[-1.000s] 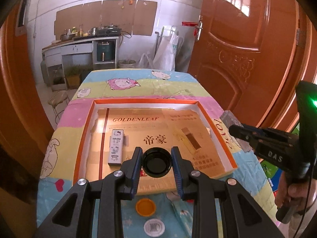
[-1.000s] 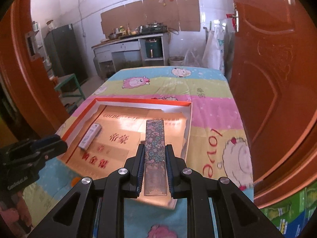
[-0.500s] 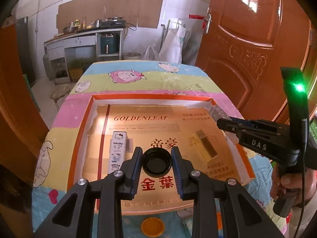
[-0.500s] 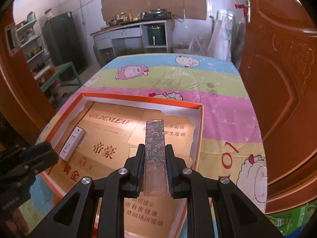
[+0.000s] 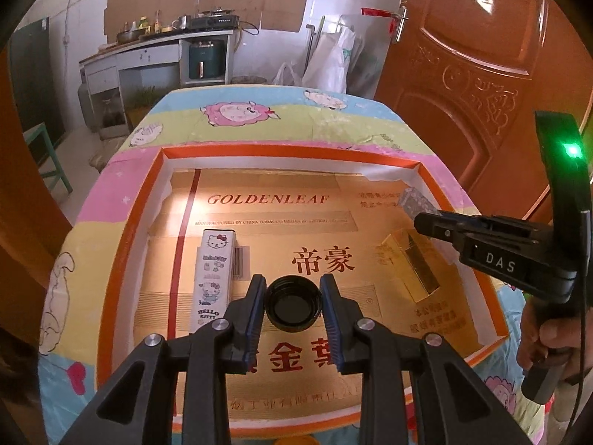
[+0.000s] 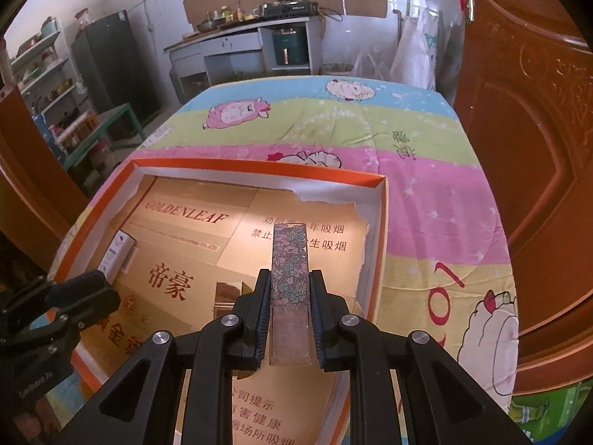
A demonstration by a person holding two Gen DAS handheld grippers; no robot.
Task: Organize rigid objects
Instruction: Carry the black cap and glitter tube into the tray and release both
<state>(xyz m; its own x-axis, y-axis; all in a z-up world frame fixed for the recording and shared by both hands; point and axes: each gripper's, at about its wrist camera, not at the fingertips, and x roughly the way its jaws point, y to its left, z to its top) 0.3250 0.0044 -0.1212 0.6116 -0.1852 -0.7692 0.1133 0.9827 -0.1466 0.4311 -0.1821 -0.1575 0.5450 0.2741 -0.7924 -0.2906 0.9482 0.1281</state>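
A black bottle cap [image 5: 293,308], hollow side facing the camera, is sitting clamped between the left gripper [image 5: 292,296] fingers at lower centre of the left view, over the orange-rimmed tray [image 5: 146,200]. The tray's cardboard lining is reading "GOLDENLEAF" above red Chinese characters. A white "HELLO KITTY" box [image 5: 214,282] is lying just left of the cap, and a gold box [image 5: 415,265] is lying at right. In the right view, the right gripper [image 6: 290,296] is squeezing a long floral-patterned case [image 6: 290,270] at centre, pointing away over the tray's right side. "DAS" is showing on that gripper's body at the right of the left view, where a hand [image 5: 548,337] is gripping its handle.
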